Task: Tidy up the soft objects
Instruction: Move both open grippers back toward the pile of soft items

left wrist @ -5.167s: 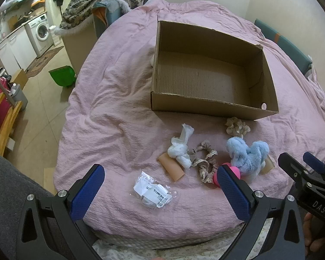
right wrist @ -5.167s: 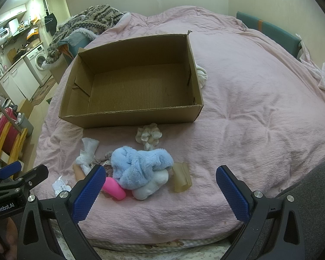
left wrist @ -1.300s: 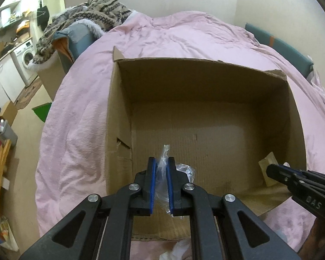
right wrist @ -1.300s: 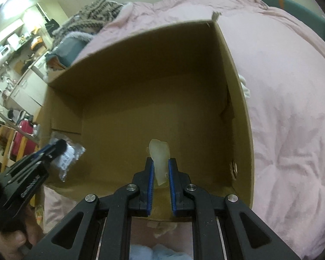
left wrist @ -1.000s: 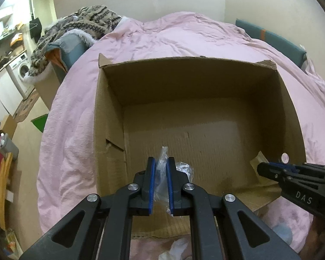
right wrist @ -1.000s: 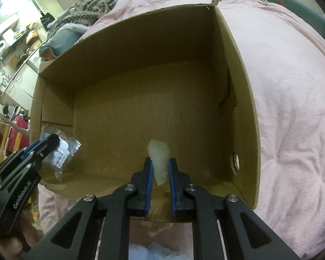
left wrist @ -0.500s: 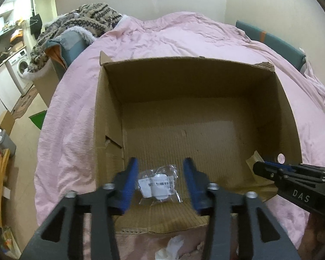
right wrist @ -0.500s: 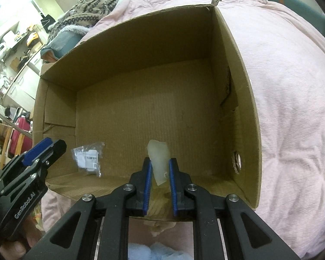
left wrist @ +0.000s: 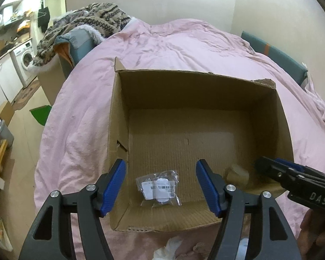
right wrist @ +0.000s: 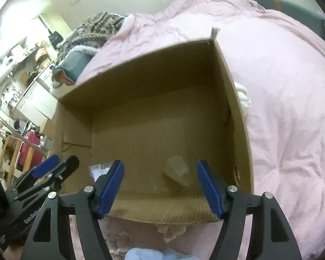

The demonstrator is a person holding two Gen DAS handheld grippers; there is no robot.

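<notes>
both grippers have let go since a moment ago, when each one was pinched shut on a thing. now the left gripper (left wrist: 160, 187) has its blue fingers spread wide apart and holds nothing. the little clear bag (left wrist: 158, 187) with a white label lies flat on the floor of the cardboard box (left wrist: 119, 117), low in the middle of the left wrist picture, right between the two fingers but not touching them.

the right gripper (right wrist: 160, 187) is wide open too, with nothing in it. the pale see-through lump (right wrist: 178, 170) sits on the box floor, low in the middle of the right wrist picture. in the left wrist picture the same lump (left wrist: 238, 174) is at the lower right, near the box's right wall.

the box sits on a pink bed cover (left wrist: 173, 43). at the bottom edge of the right wrist picture a fluffy blue toy (right wrist: 149, 254) peeks in, outside the box. a bit of white cloth (left wrist: 169, 250) shows at the bottom of the left wrist picture.
</notes>
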